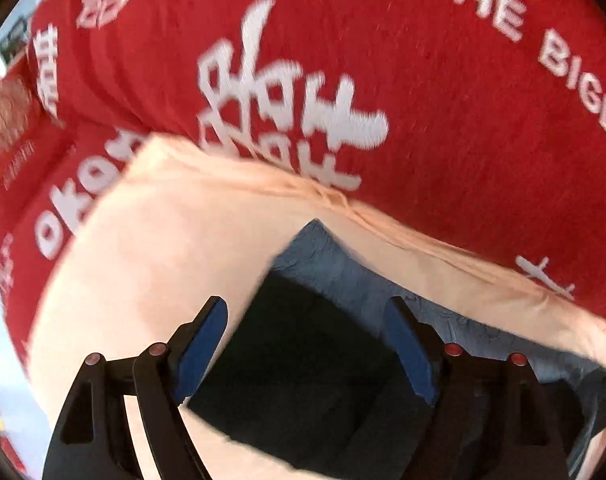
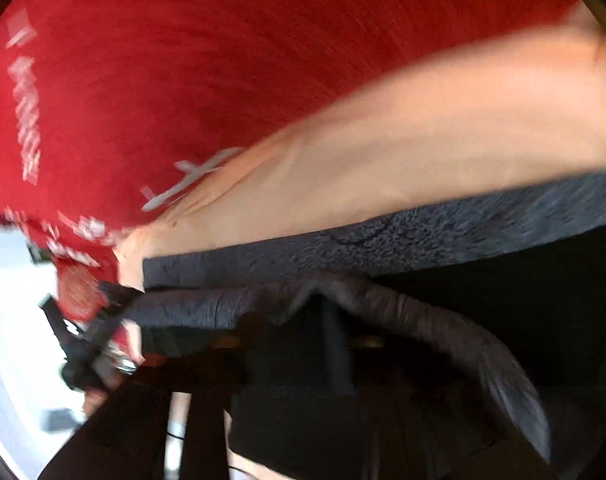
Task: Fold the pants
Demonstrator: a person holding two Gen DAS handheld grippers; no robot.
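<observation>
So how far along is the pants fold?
Done: the peach pants lie spread on the red printed cloth, with a straight edge that looks like a fold. In hand: nothing visible; the left gripper jaws stand open and empty. The right wrist view is too blurred to read those jaws. Left: likely another fold, though the fold count can't be told.

light: bright, warm; blur: heavy motion, right view; edges: fisheye-bent
</observation>
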